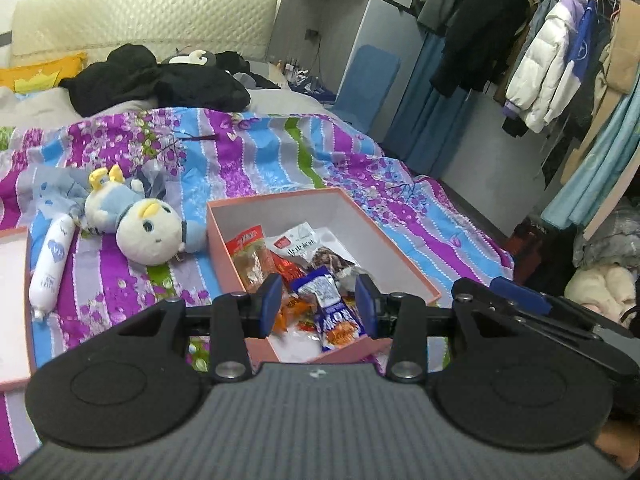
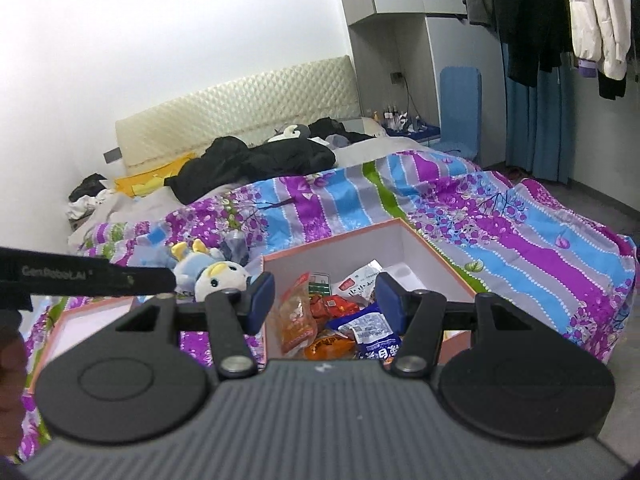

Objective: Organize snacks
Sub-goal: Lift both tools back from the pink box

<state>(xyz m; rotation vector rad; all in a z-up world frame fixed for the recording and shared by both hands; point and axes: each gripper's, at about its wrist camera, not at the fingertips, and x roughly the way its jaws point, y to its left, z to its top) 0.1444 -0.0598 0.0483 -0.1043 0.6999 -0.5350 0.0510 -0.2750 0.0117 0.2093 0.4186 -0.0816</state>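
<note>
Now | snacks (image 1: 316, 280) in box (image 1: 400, 248) | between open left claw (image 1: 318, 306) fingers

pink box (image 1: 400, 240) open, white inside, just ahead of the fingers | snack packets (image 1: 304, 276) piled loosely at its near-left end | white sausage stick (image 1: 50, 268) lying far left on bedspread

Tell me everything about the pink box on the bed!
The pink box is a rectangular cardboard-looking carton, salmon pink outside and white inside, open on top with no lid on it. It sits flat on the striped floral bedspread, right of the plush toy. Inside lie several snack packets, heaped toward the near end; the far end is bare. Neither pair of tongs touches it.
</note>
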